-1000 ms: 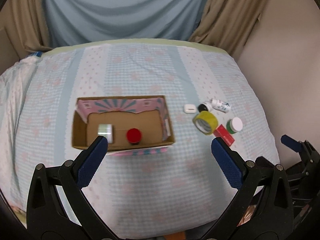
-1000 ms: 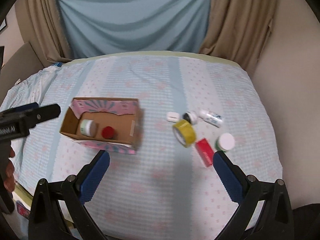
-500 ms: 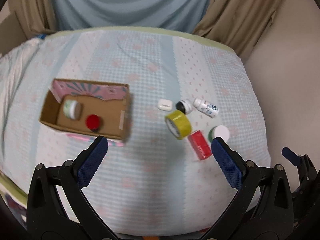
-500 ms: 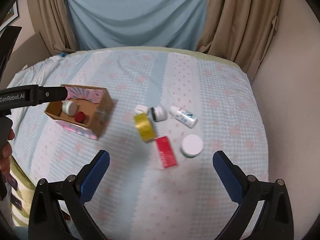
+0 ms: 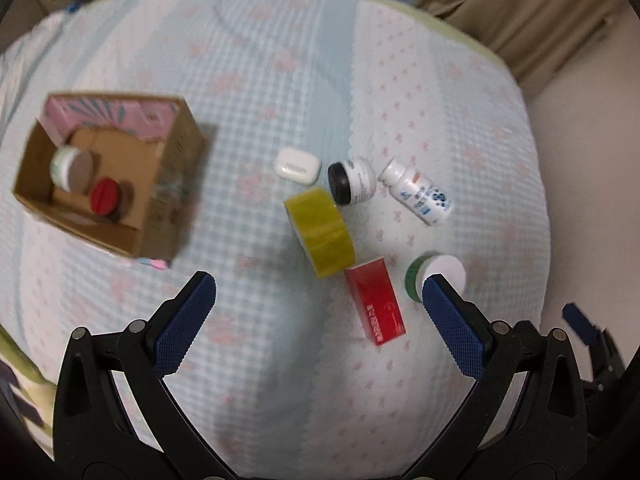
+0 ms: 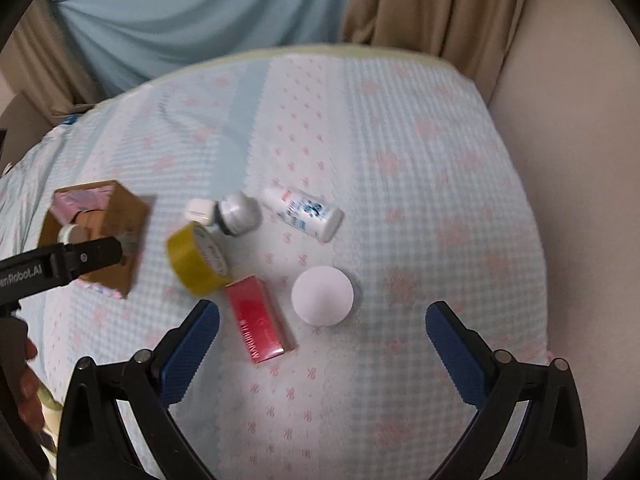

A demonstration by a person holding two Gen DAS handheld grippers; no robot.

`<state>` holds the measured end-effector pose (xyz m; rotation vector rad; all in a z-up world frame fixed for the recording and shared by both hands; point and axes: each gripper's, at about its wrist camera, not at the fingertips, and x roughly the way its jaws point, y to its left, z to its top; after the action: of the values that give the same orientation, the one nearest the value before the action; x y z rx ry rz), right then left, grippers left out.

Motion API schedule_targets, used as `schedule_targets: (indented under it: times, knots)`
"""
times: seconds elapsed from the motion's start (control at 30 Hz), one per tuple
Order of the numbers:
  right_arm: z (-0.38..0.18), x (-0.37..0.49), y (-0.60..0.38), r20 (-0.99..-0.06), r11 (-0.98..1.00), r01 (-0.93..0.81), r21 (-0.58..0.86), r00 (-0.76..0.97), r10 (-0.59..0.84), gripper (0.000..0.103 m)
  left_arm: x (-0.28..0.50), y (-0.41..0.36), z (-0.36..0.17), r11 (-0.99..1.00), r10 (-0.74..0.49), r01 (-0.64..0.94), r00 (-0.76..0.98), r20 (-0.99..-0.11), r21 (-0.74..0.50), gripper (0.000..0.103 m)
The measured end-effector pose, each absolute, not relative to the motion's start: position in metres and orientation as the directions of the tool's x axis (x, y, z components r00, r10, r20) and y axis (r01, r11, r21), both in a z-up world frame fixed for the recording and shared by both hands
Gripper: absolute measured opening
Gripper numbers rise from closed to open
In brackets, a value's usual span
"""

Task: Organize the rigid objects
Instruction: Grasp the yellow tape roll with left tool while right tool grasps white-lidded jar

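Observation:
A cardboard box stands at the left of the bed and holds a green-white jar and a red-capped jar. To its right lie a white earbud case, a black-capped bottle, a white pill bottle, a yellow tape roll, a red box and a white-lidded green jar. My left gripper is open and empty above the red box. My right gripper is open and empty, around the white-lidded jar.
The bed has a light blue checked cover with pink bows. Curtains hang behind it and a beige wall is close on the right. The left gripper's finger crosses in front of the box in the right wrist view.
Both grippers have moved right and closer to the bed, toward the loose objects. The box has slid to the left of both views. Both stay open.

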<state>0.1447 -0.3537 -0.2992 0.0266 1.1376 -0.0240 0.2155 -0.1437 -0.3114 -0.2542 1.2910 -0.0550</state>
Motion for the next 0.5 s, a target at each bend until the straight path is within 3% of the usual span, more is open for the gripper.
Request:
schedule_targets:
  times: [0.27,0.5]
  knots:
    - [-0.384,0.184,-0.365,-0.964,0.988,0.147,0.049,0.265,0.008,0.103,0.252,-0.154,-0.391,0.965,-0.159,-0.182,0.175,-0.972,-0.190,0.101]
    - [-0.433,0.207,-0.370,-0.987,0.973,0.227,0.035,0.163,-0.003,0.103,0.272,-0.151,-0.428,0.952,-0.164,-0.237,0.137,-0.977,-0.193,0.100]
